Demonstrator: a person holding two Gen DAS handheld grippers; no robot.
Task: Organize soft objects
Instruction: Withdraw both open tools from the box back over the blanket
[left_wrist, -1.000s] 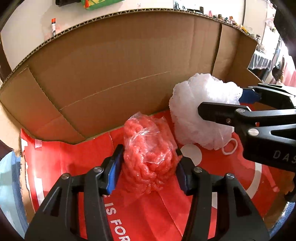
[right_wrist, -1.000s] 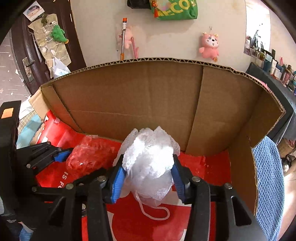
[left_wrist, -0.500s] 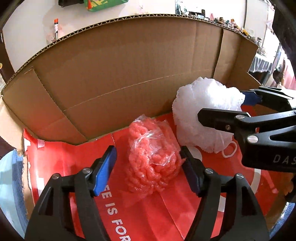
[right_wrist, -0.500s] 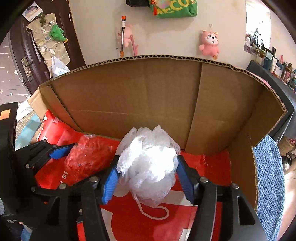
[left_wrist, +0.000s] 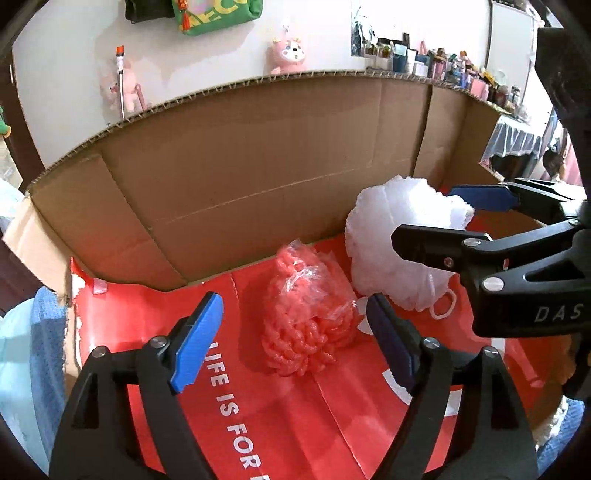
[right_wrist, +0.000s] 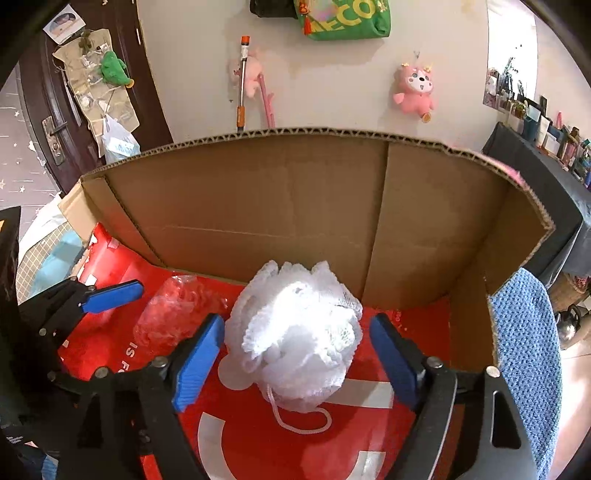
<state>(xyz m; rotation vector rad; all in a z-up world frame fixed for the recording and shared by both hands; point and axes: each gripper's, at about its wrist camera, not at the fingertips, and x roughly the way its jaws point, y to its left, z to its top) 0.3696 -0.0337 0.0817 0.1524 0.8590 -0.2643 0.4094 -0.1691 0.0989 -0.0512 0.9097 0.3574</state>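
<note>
Both tools opened since a second ago: left tool (left_wrist: 291, 334) wide around the bagged pink sponge (left_wrist: 308, 314), right tool (right_wrist: 295, 356) wide around the white loofah (right_wrist: 295, 332). Both lie released side by side on the box's red floor (left_wrist: 295, 424), likely sorted.

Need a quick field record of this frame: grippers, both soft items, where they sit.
left gripper: open, jaws either side of the pink bundle, not touching it
right gripper: open, jaws either side of the white mesh puff, apart from it
pink bundle: wrapped in clear plastic, lying on the red floor of the box
white mesh puff: resting on the red floor, cord loop trailing toward the camera
cardboard box: open top, both items near its back wall
layout: puff right of bundle, close together
</note>
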